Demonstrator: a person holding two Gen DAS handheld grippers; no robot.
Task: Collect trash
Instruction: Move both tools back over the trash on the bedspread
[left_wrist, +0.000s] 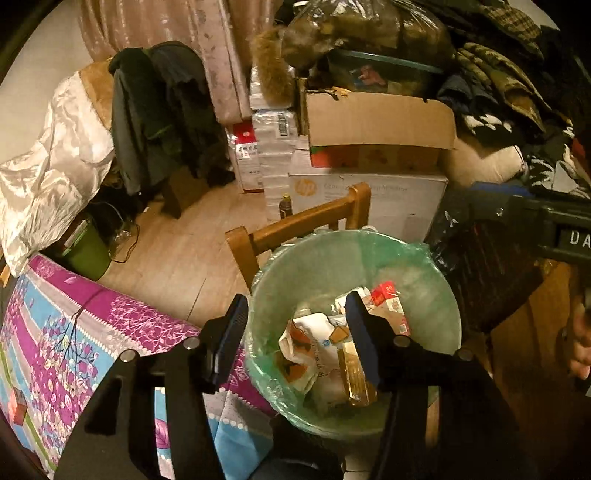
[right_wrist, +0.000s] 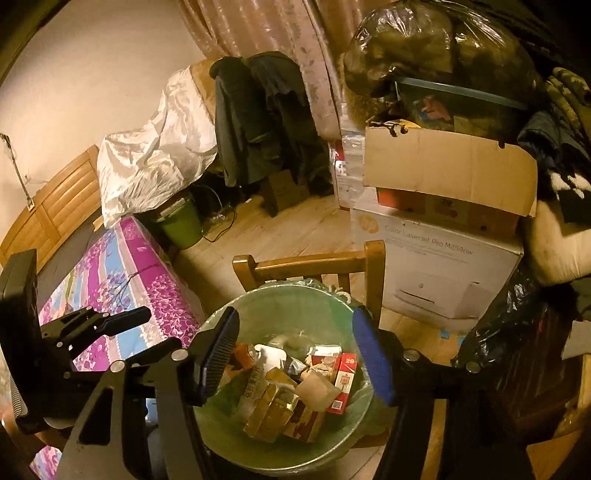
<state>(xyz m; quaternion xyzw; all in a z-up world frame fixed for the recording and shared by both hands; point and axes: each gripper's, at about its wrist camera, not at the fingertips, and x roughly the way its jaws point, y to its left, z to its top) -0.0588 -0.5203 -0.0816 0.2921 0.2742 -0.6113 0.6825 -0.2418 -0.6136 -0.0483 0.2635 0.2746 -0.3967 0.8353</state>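
Note:
A round bin with a pale green liner (left_wrist: 369, 240) (right_wrist: 288, 306) stands right below both grippers. Trash (left_wrist: 317, 350) (right_wrist: 291, 391) lies in its bottom: crumpled wrappers, golden cartons and a red carton (right_wrist: 343, 380). My left gripper (left_wrist: 295, 332) hangs open over the bin's left rim, nothing between its fingers. My right gripper (right_wrist: 295, 354) is open above the middle of the bin, also with nothing in it. In the right wrist view the left gripper (right_wrist: 122, 319) shows from the side at the left.
A wooden chair back (right_wrist: 306, 262) stands just behind the bin. Beyond it are a white printer box (right_wrist: 443, 266) and a cardboard box (right_wrist: 450, 166). A bed with a purple floral sheet (left_wrist: 74, 325) is on the left, a black bag (right_wrist: 517, 332) on the right.

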